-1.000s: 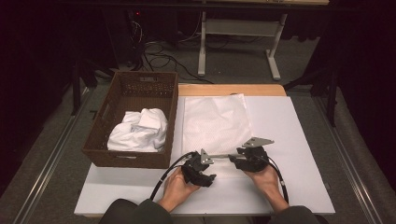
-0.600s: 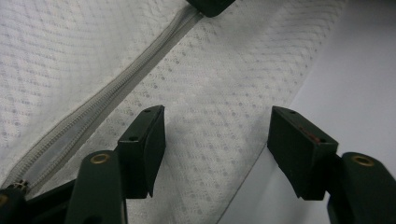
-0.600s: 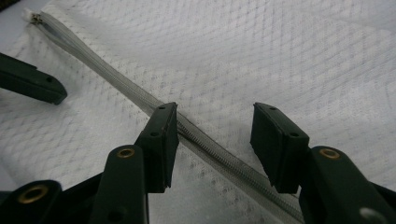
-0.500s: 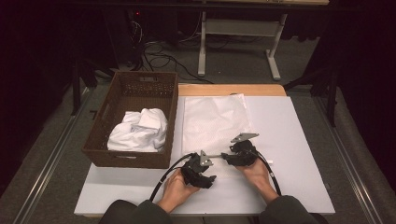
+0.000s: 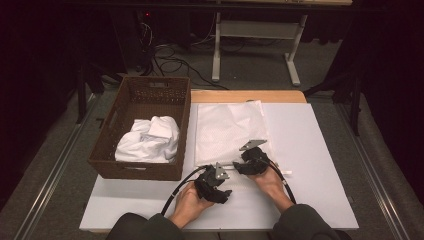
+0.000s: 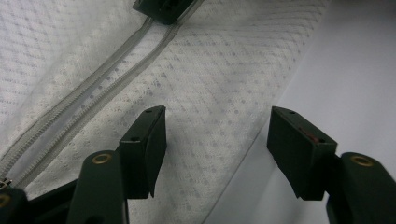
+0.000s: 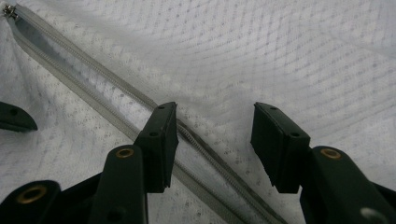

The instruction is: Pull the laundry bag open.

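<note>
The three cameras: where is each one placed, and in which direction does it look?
High view: above the person's side, looking forward and down at the table, basket, both hands, left gripper and right gripper.
Left gripper view: on that gripper, between its open jaws at the white mesh bag edge.
Right gripper view: between open jaws at the bag's zipper.
Shared: the bag, also the zipper in both gripper views.

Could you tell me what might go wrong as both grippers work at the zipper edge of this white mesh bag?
The right gripper hangs open over the zipper; closing could pinch only thin mesh. The left gripper straddles the bag's edge and could slip off. The zipper is open, so layers may separate.
</note>
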Tool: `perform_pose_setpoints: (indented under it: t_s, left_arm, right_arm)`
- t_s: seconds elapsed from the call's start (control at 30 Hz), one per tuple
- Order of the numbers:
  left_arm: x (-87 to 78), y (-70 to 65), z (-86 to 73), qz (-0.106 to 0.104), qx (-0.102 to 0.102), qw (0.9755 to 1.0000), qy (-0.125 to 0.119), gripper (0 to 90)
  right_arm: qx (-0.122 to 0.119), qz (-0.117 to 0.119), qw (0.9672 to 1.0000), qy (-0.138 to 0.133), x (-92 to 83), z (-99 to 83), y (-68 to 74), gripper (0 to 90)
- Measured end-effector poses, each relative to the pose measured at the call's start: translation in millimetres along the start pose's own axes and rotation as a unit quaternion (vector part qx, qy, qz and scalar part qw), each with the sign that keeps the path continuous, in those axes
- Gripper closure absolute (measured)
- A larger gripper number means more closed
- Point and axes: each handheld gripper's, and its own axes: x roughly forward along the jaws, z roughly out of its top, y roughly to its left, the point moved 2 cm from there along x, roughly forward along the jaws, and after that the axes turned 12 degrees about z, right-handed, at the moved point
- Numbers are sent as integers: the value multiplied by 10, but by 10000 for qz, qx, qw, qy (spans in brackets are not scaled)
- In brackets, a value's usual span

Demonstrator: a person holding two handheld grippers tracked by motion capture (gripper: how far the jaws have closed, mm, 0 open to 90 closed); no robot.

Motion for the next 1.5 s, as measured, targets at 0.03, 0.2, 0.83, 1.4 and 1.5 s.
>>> perform_pose_setpoints:
  t_s: [0.03,0.2,0.83,1.4,1.5]
  left_arm:
    - [2,5,0,-19,15,10000,-14,389]
    - [4,15,2,-45,40,10000,-61,448]
    - [5,135,48,258,97,9996,74,888]
    - [-42,138,33,137,91,9995,257,886]
    - [-41,133,33,143,104,9995,265,887]
  right_arm:
    - [-18,0,10000,-24,7,4,-6,537]
    - [-151,35,9998,-88,19,17,-51,679]
    - [12,-151,9998,-145,-125,3,-229,883]
    - [-48,-35,10000,55,-68,-4,-168,656]
    - [-9,-31,10000,22,-54,1,-183,618]
